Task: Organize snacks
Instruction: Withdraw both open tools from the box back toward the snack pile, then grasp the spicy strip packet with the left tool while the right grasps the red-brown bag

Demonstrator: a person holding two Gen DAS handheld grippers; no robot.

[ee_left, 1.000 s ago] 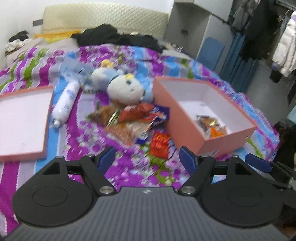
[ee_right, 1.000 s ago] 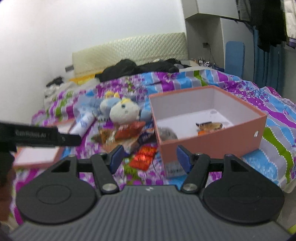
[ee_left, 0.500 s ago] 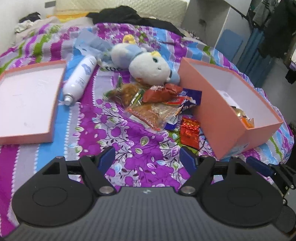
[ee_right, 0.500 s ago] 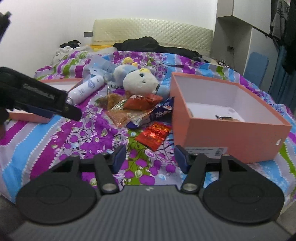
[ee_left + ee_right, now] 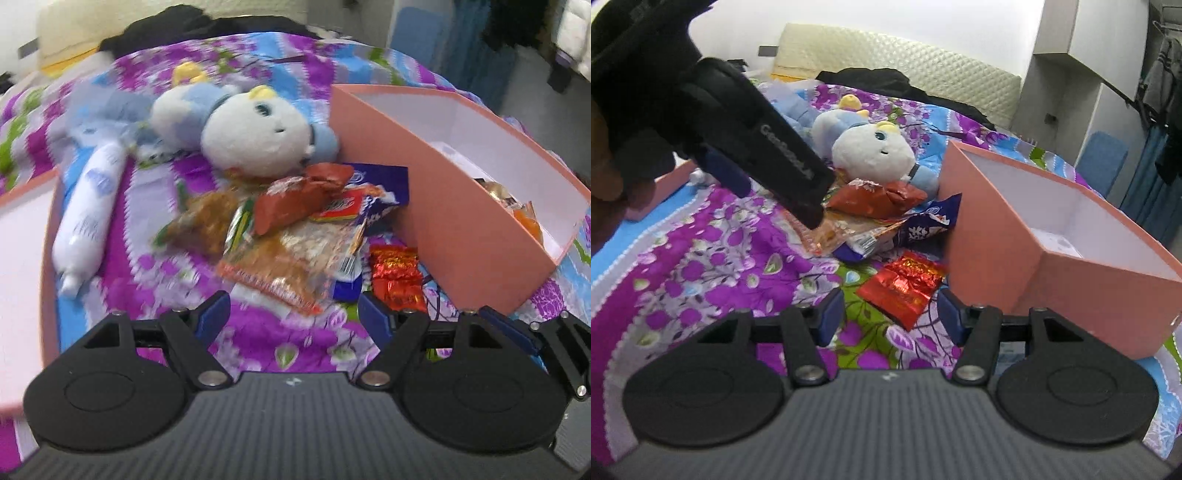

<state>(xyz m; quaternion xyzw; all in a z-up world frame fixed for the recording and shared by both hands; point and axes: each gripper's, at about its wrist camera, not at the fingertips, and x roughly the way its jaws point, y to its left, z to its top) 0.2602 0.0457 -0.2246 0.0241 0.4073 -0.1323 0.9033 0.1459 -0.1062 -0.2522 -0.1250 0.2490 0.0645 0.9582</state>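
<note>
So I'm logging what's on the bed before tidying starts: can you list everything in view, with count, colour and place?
Open cardboard box: one, salmon pink, white inside, right side of bed; a few snacks already inside.
Box lid: one, pink rim, far left.
Shiny foil snack packet: one, red, beside the box's near corner.
Loose snack packets: a small heap, orange, red, purple, clear; middle of bed.
Plush toy: one, white and pale blue, behind the heap.
Plastic bottle: one, white, lying left of the heap.
Floral bedspread: purple, blue, green.
Left gripper: open, empty, near the heap.
Right gripper: open, empty, at the red packet.
</note>
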